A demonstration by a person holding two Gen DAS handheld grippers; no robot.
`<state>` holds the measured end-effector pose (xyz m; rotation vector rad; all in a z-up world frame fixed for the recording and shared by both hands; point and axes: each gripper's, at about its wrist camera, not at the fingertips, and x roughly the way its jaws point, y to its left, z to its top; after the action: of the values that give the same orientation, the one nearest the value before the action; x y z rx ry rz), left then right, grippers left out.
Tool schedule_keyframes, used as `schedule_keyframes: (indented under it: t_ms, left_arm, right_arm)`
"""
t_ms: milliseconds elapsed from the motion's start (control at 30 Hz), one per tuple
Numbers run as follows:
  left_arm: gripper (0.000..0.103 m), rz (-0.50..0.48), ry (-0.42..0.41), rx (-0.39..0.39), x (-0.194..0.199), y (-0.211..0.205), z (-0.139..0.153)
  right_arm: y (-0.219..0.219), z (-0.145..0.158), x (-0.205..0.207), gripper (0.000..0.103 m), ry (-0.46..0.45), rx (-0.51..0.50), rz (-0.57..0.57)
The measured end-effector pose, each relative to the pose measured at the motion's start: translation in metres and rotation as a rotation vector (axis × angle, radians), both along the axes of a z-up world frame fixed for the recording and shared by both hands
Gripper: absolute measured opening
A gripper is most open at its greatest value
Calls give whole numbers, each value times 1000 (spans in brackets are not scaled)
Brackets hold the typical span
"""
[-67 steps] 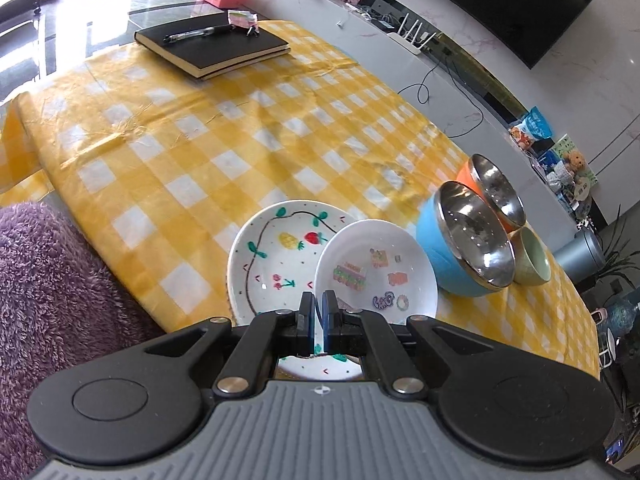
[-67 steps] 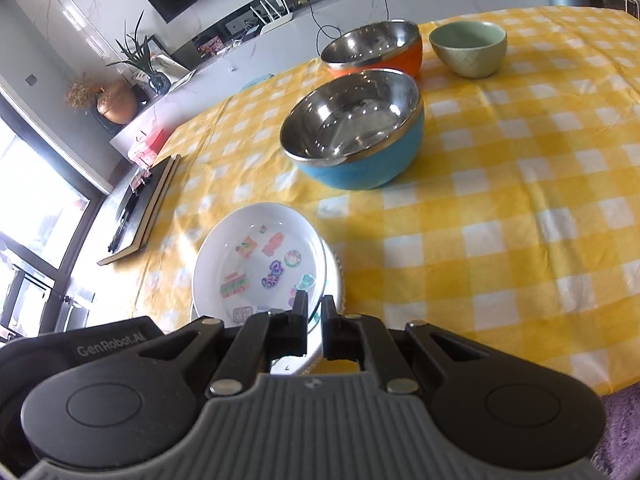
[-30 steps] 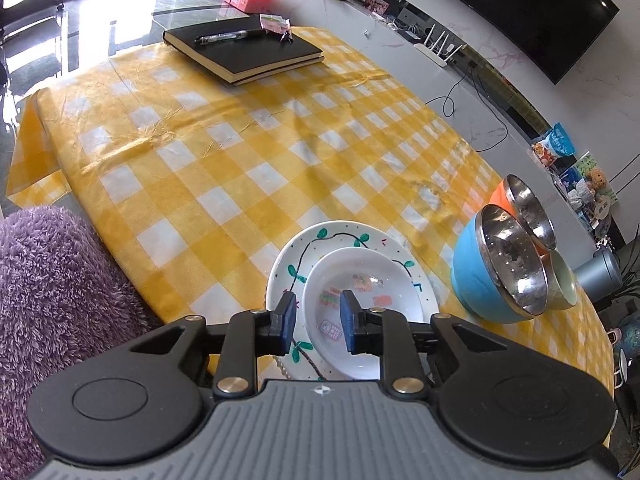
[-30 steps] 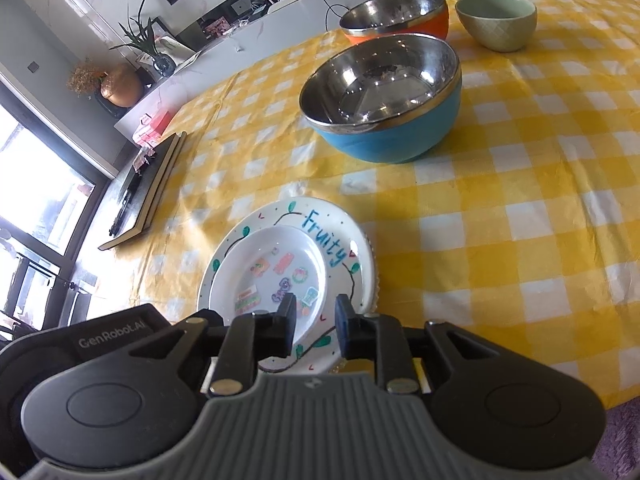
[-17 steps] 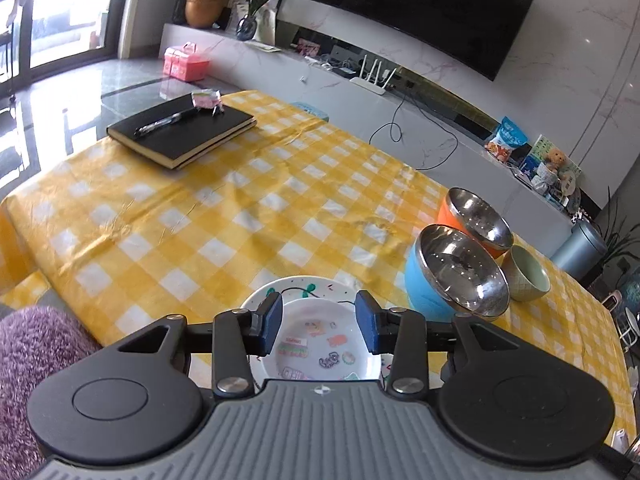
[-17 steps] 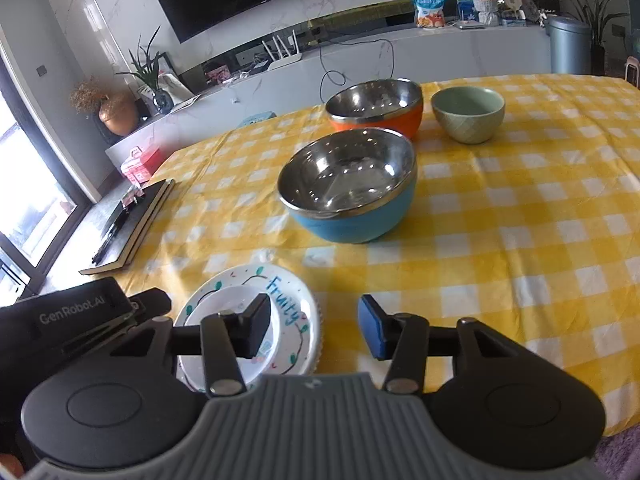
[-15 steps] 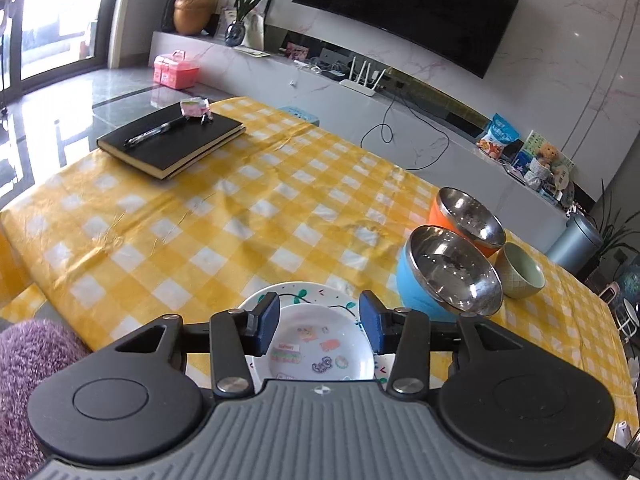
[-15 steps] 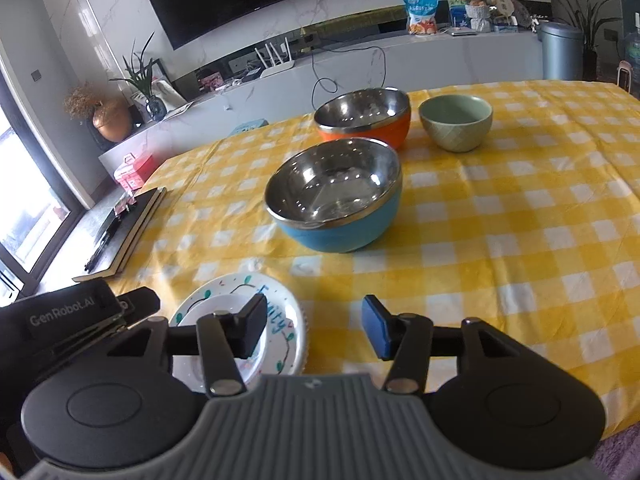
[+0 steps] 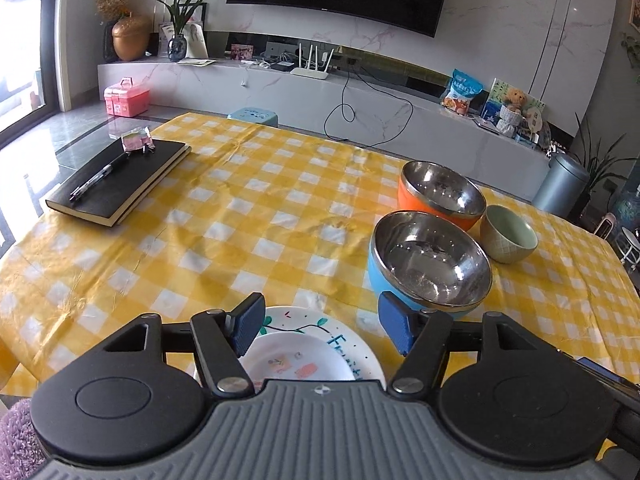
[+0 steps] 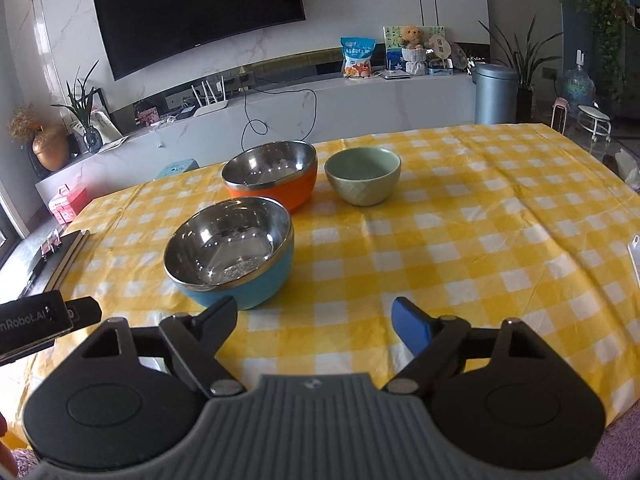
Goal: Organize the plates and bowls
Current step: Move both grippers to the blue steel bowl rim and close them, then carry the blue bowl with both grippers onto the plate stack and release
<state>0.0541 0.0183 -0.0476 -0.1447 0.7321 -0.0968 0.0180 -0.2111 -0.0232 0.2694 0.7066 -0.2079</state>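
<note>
A small white sticker plate lies nested on the larger "Fruity" plate at the table's near edge, below my left gripper, whose jaws are opening with nothing pressed between them. The blue steel-lined bowl stands just beyond, with the orange steel-lined bowl and the green ceramic bowl behind it. My right gripper is opening too, empty, over bare cloth to the right of the blue bowl. The plates are hidden in the right wrist view.
A black notebook with a pen on it lies at the far left of the yellow checked tablecloth. A white object shows at the table's right edge. A purple fluffy seat sits by the near edge.
Both grippers let go of the small plate, now resting on the Fruity plate, and opened wide. Both rose and pulled back, tilting up so the bowls and room come into view.
</note>
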Motion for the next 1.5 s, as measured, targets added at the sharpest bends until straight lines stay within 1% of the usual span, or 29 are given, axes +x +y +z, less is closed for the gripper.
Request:
schedule_keyframes:
  t_ms: [167,267,367,500,567,700,767,800,833,933,1000,1067,1100,1167,1200,1233,1267,1300,1333,1367,1433,1467,1500]
  left_arm:
    - [77,-38,7,-9,14,-9,-1]
    - [77,-56,13,-30,23,-13,-3]
    - [77,-76,22,-47,33,-17,-7]
    - [76,-81,35,-64,48,-22,-11]
    - [73,-78,43,-71,56,-24,-14]
    - [69,-76,49,-67,71,-27,-17]
    - [65,-75,52,-69,78,-29,-19]
    - [64,-76,54,-70,81,-29,-20]
    - [62,-78,54,-70,83,-30,-21]
    - [52,-76,64,-70,91,-32,-26]
    - [48,-76,76,-77,96,-33,-28]
    - [40,-78,81,-77,99,-34,-30]
    - [37,-79,83,-75,101,-34,-31]
    - [30,-84,88,-73,103,-36,-33]
    - [28,-86,91,-73,104,-36,-34]
    - [24,-88,94,-70,105,-37,-34]
    - [18,-90,96,-66,106,-38,-35]
    - [17,-90,99,-64,106,-39,-35]
    - [13,-92,102,-65,107,-39,-36]
    - [11,-91,103,-61,107,-40,-36]
    - [8,-88,104,-53,107,-40,-36]
    - [6,-88,106,-51,107,-40,-35]
    - [5,-88,107,-52,106,-39,-35]
  right_arm:
    - [-8,-5,11,83,17,-4,-11]
    - [-15,-10,19,83,32,35,-10]
    - [-19,-14,30,83,41,49,-29]
    - [-21,-18,47,83,53,62,-29]
    - [-20,-18,56,82,56,65,-25]
    - [-18,-20,73,72,62,82,-19]
    - [-16,-21,81,71,67,90,-16]
    - [-15,-22,85,66,71,89,-15]
    - [-14,-23,88,65,75,89,-13]
    - [-11,-27,97,59,85,96,-8]
    - [-9,-29,101,53,90,100,-3]
    - [-7,-30,105,50,93,101,1]
    - [-6,-31,107,46,96,98,5]
    - [-4,-32,110,41,100,91,7]
    - [-4,-32,111,36,102,91,6]
    - [-4,-33,112,34,104,94,7]
    - [-4,-33,113,30,108,98,8]
    - [-4,-34,114,25,112,101,9]
    - [-4,-34,115,23,117,105,10]
    - [-4,-34,116,18,123,110,8]
    - [-5,-34,116,14,127,115,-6]
    - [-5,-34,116,11,128,117,-10]
    - [-6,-34,116,11,130,122,-13]
